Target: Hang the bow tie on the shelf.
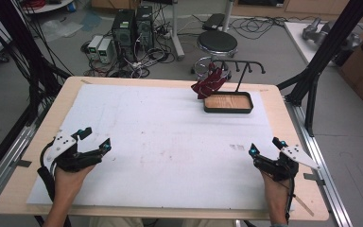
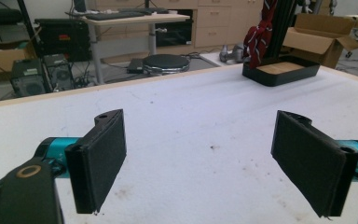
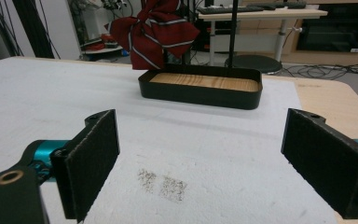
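A wooden table point(image 1: 283, 118) is seen from above, most of it covered by a white sheet point(image 1: 170, 142). At the far right of the sheet a black tray point(image 1: 228, 109) with a wooden floor is set, and a thin black rack point(image 1: 242, 71) with hooks rises from its back edge. A dark red cloth point(image 1: 210, 82) with pale stripes is hung from the rack's left end, draped just above the tray's left corner.

The left gripper point(image 1: 93, 138) is held low at the near left of the sheet, gripped by a hand point(image 1: 68, 177) coming in from the bottom edge. Its jaws are spread wide, and nothing is held between them. In the left gripper view, bare white sheet is seen through the gap, with the tray point(image 2: 279, 74) and cloth point(image 2: 257, 37) well off at the upper right.

The right gripper point(image 1: 266, 147) is held at the near right, gripped by the other hand point(image 1: 276, 191). Its jaws are likewise spread wide, with nothing pinched. In the right gripper view, a small greyish smudge point(image 3: 163, 184) on the sheet is framed between the jaws, and the tray point(image 3: 200, 95) is seen straight ahead with the cloth point(image 3: 151, 30) hanging over its left end.

Both grippers are kept well apart from each other and from the tray. Beyond the table, a round stool point(image 1: 217, 43) and computer towers point(image 1: 132, 28) are seen on the floor.
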Demonstrator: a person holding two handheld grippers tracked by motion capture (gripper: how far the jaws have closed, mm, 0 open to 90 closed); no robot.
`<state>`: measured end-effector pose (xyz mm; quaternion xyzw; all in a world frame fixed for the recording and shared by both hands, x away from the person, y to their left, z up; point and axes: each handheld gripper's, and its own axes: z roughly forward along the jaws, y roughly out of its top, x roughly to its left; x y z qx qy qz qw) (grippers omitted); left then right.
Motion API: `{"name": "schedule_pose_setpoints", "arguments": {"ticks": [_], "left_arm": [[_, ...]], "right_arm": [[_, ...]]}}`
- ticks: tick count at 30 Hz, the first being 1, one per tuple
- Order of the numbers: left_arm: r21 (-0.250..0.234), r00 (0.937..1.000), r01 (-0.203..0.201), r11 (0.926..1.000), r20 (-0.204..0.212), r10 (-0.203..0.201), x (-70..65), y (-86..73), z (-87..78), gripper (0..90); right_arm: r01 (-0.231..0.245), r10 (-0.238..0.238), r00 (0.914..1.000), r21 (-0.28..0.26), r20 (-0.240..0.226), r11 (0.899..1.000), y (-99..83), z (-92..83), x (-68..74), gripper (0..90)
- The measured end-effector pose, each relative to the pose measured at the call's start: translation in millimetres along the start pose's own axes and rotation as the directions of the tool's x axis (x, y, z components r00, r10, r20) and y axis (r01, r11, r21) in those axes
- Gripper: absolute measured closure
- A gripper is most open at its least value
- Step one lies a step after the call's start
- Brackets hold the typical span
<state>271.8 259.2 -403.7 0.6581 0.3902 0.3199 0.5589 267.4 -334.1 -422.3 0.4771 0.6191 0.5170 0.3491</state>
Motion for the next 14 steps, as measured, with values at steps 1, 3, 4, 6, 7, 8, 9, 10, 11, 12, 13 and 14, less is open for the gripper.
{"name": "schedule_pose_setpoints", "arguments": {"ticks": [1, 3, 4, 6, 7, 8, 9, 10, 11, 12, 13, 14], "left_arm": [[-0.002, 1.0000, 0.004, 1.0000, -0.001, -0.004, 0.5, -2.0, -0.5, 18.3], [0.001, 0.9999, 0.004, 1.0000, -0.010, -0.004, 1.1, -5.4, -2.0, 18.3], [0.001, 0.9999, 0.004, 1.0000, -0.010, -0.004, 1.1, -5.4, -2.0, 18.3], [-0.004, 0.9998, 0.012, 0.9999, -0.018, -0.012, 1.0, -9.8, -3.0, 18.3], [-0.002, 0.9997, 0.014, 0.9999, -0.020, -0.014, 1.2, -10.7, -3.0, 18.3], [-0.002, 0.9997, 0.014, 0.9999, -0.020, -0.014, 1.2, -10.7, -3.0, 18.3], [0.000, 0.9996, 0.015, 0.9999, -0.024, -0.015, 1.3, -11.3, -3.2, 18.3], [-0.001, 0.9996, 0.017, 0.9998, -0.023, -0.018, 1.6, -11.7, -3.4, 18.3], [-0.003, 0.9996, 0.019, 0.9998, -0.023, -0.019, 2.0, -12.0, -3.5, 18.4], [-0.003, 0.9994, 0.026, 0.9997, -0.025, -0.026, 2.2, -12.4, -3.1, 18.4], [0.003, 0.9995, 0.022, 0.9998, -0.024, -0.022, 2.8, -12.7, -3.0, 18.4], [0.003, 0.9995, 0.022, 0.9998, -0.024, -0.022, 2.8, -12.7, -3.0, 18.3]], "right_arm": [[0.005, -0.005, 1.0000, -0.004, -0.001, 1.000, -0.2, 0.6, -0.1, 10.2], [0.006, -0.006, 1.0000, 0.003, -0.001, 1.000, -0.2, 0.4, 0.0, 10.2], [0.004, -0.004, 1.0000, 0.003, -0.001, 1.000, -0.2, 0.4, 0.1, 10.2], [0.007, -0.007, 1.0000, 0.003, 0.002, 1.000, -0.1, 0.0, 0.2, 10.2], [0.006, -0.006, 1.0000, 0.002, 0.001, 1.000, -0.1, -0.1, 0.2, 10.2], [0.007, -0.007, 1.0000, 0.002, 0.000, 1.000, -0.1, -0.2, 0.3, 10.2], [0.007, -0.007, 1.0000, 0.002, 0.000, 1.000, -0.1, -0.2, 0.4, 10.2], [0.007, -0.007, 1.0000, 0.002, 0.000, 1.000, -0.1, -0.2, 0.4, 10.2], [0.007, -0.007, 1.0000, 0.003, 0.000, 1.000, 0.0, -0.5, 0.7, 10.2], [0.008, -0.008, 1.0000, -0.001, -0.001, 1.000, 0.0, -0.4, 0.5, 10.2], [0.006, -0.006, 1.0000, -0.002, 0.000, 1.000, -0.1, -0.4, 0.3, 10.2], [0.007, -0.007, 1.0000, 0.001, 0.000, 1.000, 0.0, -0.7, 0.2, 10.2]]}}
